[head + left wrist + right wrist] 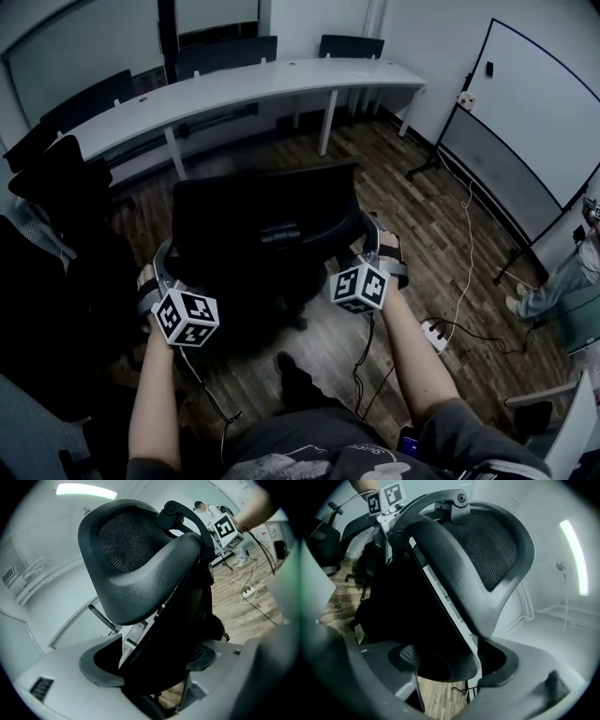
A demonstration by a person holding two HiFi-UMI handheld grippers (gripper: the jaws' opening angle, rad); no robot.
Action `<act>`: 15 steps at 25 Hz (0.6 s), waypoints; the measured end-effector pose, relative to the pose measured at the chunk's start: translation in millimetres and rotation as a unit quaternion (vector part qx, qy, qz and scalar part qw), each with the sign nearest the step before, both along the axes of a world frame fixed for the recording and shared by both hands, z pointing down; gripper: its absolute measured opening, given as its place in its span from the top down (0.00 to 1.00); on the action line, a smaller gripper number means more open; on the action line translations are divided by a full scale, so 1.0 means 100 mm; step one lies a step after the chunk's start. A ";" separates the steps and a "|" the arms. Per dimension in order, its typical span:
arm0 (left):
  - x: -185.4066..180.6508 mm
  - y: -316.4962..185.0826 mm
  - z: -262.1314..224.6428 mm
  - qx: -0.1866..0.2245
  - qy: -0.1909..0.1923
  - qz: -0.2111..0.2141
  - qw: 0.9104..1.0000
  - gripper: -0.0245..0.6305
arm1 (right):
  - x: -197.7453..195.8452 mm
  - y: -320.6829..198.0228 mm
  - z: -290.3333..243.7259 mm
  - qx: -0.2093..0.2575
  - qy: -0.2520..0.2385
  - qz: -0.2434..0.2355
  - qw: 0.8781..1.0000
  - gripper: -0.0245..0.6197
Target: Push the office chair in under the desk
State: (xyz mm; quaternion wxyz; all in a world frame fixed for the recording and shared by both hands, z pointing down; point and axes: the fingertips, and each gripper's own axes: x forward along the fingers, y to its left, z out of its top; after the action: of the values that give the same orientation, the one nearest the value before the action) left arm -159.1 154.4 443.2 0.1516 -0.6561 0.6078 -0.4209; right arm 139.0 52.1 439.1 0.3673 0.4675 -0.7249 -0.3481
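We stand behind the office chair (262, 211). It is on the wood floor (375, 150) with its back toward us and its front toward the long white desk (234, 89), apart from the desk and not under it. The left gripper (167, 255) is at the left edge of the backrest, the right gripper (377, 236) at the right edge. In the left gripper view the jaws stand wide with the backrest edge between them, and a gap shows beside one pad, so they do not clamp it. The right gripper view shows the same: wide jaws around the edge, no firm hold
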 end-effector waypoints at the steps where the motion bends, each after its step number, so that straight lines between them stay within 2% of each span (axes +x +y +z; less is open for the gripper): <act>1: 0.01 -0.01 0.01 0.001 -0.006 0.002 1.000 0.40 | -0.01 -0.03 0.01 0.006 0.004 -0.001 1.000 0.44; 8: -0.02 -0.08 0.01 -0.025 -0.047 0.014 0.998 0.46 | -0.07 -0.17 0.02 -0.010 0.004 -0.003 1.000 0.47; 15: -0.07 -0.19 0.01 -0.022 -0.060 0.021 0.998 0.48 | -0.10 -0.24 0.03 -0.011 0.004 -0.015 1.000 0.48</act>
State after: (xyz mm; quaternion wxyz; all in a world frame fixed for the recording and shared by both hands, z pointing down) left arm -166.1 135.2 444.4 0.1819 -0.6451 0.5742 -0.4701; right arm 128.6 28.3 441.7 0.3704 0.4512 -0.7340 -0.3471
